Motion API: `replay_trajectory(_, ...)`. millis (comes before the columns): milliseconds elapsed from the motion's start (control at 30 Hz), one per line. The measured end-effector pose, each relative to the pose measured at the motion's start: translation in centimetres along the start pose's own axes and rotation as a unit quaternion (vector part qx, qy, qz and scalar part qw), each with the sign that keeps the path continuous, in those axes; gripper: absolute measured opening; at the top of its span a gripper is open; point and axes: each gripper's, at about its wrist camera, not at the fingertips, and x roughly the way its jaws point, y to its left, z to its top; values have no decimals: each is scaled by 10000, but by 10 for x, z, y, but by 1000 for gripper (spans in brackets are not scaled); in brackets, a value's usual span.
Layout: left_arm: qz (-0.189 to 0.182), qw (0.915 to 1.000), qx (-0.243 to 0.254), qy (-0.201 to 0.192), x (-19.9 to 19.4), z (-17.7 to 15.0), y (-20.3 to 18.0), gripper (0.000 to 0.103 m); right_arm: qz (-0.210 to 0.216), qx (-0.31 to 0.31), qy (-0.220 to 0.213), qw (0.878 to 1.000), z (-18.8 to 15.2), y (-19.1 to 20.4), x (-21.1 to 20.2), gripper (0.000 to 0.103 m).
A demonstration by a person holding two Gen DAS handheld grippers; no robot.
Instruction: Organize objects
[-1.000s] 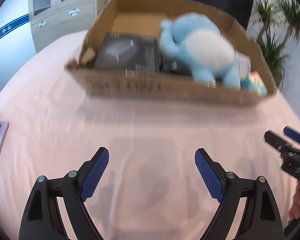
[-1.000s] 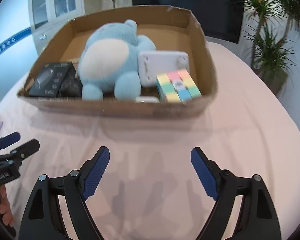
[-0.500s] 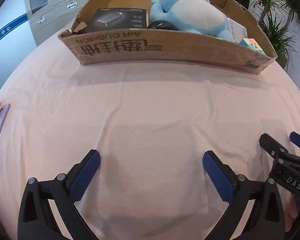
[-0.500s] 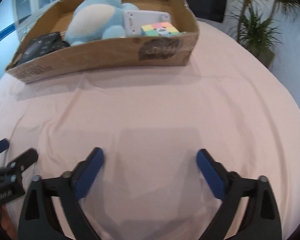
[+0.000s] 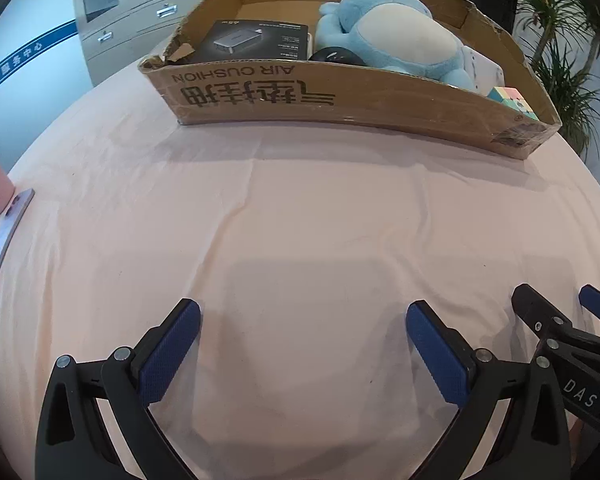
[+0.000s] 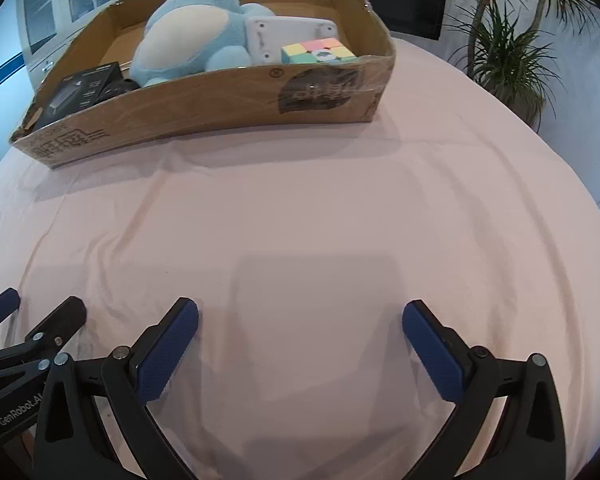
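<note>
My left gripper (image 5: 303, 322) and my right gripper (image 6: 300, 322) both stand spread as wide as they go, with nothing between their ribbed blue pads (image 5: 168, 354); the jaws of each have just been opening further. They hang side by side, close over the near part of the table (image 6: 340, 208), whose pale pink cloth lies smooth but for soft creases, and nothing stands between me and the cardboard tray (image 5: 340, 100) at the far edge. The tray is shallow, brown, printed with dark lettering, one near corner torn. Inside it lie a flat black box (image 5: 252, 42) toward its left end, a dark rounded thing (image 5: 334, 55) beside that, a fuzzy blue plush toy (image 6: 192, 46) with a cream belly in the middle, a white plastic block (image 6: 288, 36) and a pastel puzzle cube (image 6: 318, 51) toward its right end. A phone (image 5: 6, 236) lies flat at the table's left edge. Compared with a second ago, the tray sits farther off and I see more of its outer wall.
</note>
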Motion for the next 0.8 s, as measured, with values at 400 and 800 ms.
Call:
replay_trajectory(400,-10,10000,-7,4,2,0,0,103,-2,37,2,10000,0,0,-1,102)
replay_trajectory(800,-19,10000,-11,4,3,1,0,103,-4,38,2,10000,-1,0,-1,102)
